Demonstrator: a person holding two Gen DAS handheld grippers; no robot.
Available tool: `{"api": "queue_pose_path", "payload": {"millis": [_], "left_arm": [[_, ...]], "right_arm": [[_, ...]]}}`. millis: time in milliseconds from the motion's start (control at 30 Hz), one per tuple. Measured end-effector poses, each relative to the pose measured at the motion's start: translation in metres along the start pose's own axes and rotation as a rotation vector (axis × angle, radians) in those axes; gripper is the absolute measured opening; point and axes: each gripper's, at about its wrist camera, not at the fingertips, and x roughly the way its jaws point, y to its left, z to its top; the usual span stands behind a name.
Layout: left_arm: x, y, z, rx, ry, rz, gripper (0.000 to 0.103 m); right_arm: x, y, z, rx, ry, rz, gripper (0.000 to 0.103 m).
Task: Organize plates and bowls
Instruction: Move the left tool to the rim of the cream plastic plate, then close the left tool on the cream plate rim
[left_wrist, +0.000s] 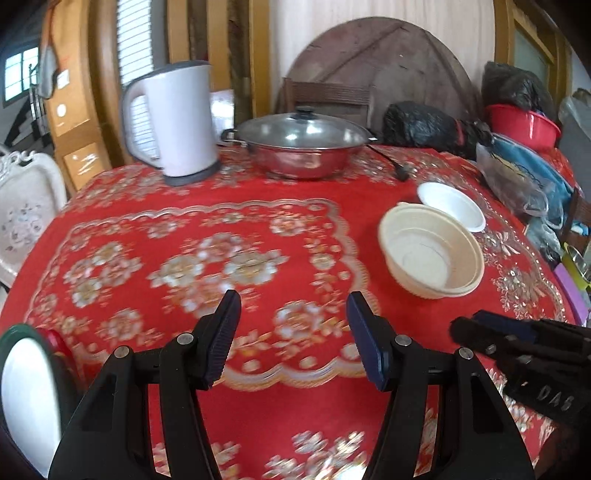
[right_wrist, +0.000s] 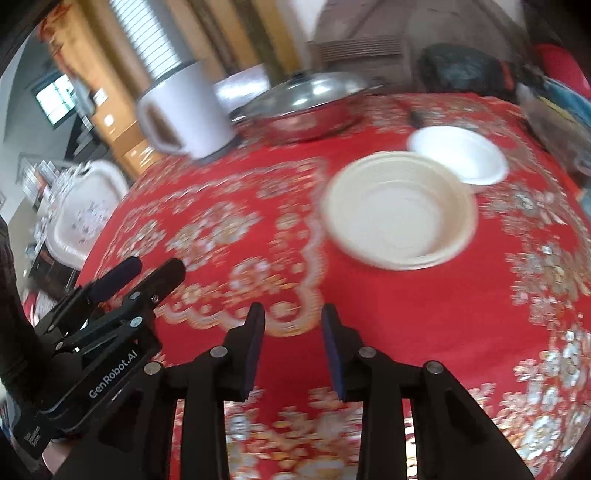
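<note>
Both hand-held grippers empty: left hand-held gripper (left_wrist: 291, 332) wide apart, right hand-held gripper (right_wrist: 293, 349) part-open, aimed toward cream bowl (right_wrist: 399, 218) w/ white bowl (right_wrist: 460, 153) touching behind, prob. for stacking.

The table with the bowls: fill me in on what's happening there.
A person holds a gripper in each hand above a red flowered tablecloth. Both the left gripper and the right gripper are open and hold nothing. Ahead of them sit a cream bowl and a smaller white bowl, rims close together. A white plate with a dark rim lies at the near left edge. A kettle and a lidded pot stand at the back.
</note>
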Motion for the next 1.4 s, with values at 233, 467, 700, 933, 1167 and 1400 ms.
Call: {"api": "queue_pose_path", "payload": {"millis": [233, 467, 700, 933, 1167, 1400], "left_arm": [[0.034, -0.034, 0.023, 0.018, 0.039, -0.039, 0.060], [0.061, -0.055, 0.033, 0.028, 0.080, -0.061, 0.060], [0.083, -0.067, 0.041, 0.030, 0.115, -0.072, 0.060], [0.102, -0.075, 0.047, 0.026, 0.144, -0.082, 0.060], [0.120, -0.084, 0.051, 0.028, 0.169, -0.098, 0.060], [0.133, -0.091, 0.049, 0.047, 0.188, -0.097, 0.060]], "right_arm": [[-0.007, -0.063, 0.013, 0.121, -0.023, -0.070, 0.033], [0.006, -0.100, 0.028, 0.195, -0.012, -0.081, 0.034], [0.015, -0.112, 0.046, 0.212, -0.006, -0.087, 0.036], [0.029, -0.119, 0.056, 0.218, 0.008, -0.082, 0.043], [0.043, -0.127, 0.062, 0.224, 0.028, -0.081, 0.044], [0.057, -0.131, 0.063, 0.207, 0.050, -0.073, 0.044]]}}
